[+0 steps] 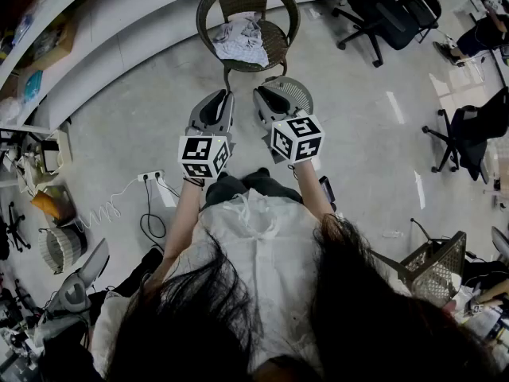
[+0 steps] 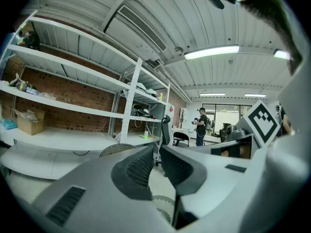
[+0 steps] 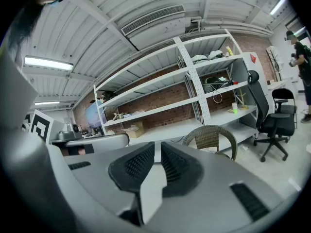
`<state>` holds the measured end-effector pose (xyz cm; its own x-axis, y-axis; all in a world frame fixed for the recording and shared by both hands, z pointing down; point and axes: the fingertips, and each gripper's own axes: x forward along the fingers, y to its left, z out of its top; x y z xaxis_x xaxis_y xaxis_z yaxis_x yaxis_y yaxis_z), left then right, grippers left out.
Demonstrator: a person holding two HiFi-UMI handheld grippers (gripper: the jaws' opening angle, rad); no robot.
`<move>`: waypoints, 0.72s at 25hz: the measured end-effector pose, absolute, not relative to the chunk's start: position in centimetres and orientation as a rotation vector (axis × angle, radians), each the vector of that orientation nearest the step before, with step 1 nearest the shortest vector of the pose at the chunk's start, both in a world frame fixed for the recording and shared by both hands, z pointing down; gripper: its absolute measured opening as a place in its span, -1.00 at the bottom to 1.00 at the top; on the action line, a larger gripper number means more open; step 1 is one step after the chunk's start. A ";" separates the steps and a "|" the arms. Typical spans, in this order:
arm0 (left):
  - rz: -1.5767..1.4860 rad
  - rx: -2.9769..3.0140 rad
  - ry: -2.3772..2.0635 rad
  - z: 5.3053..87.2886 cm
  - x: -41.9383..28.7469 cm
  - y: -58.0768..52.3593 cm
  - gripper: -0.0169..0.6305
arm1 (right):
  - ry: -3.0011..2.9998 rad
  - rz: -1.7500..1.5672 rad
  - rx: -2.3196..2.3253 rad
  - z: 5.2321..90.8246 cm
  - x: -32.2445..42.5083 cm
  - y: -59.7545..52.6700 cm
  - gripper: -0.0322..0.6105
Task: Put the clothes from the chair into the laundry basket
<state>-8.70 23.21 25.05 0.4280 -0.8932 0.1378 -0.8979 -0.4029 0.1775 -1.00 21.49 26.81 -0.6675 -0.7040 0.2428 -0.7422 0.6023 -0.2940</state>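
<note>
Gripper L (image 1: 220,96) & gripper R (image 1: 263,94) both closed, empty, over concrete floor (image 1: 139,122) (wicker chair (image 1: 208,3) w/ clothes (image 1: 242,40) ahead)

A black office chair (image 3: 270,121) stands beside white shelving (image 3: 194,84).

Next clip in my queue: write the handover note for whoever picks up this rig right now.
Left tool: shut, nothing between its jaws.
Right tool: shut, nothing between its jaws.
Things: the pale crumpled clothes lie on the seat of the brown wicker chair. The white slatted round basket stands on the floor in front of the chair, partly behind the right tool in the head view.
Done: no clothes moved, as far as the views show; the basket's inside is hidden.
Left: reach the chair, grasp the clothes, put them in the basket.
</note>
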 end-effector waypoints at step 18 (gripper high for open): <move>0.053 2.415 -1.606 26.1 -7.5 21.6 -0.76 | -2.735 0.632 1.236 28.0 2.0 20.0 -0.73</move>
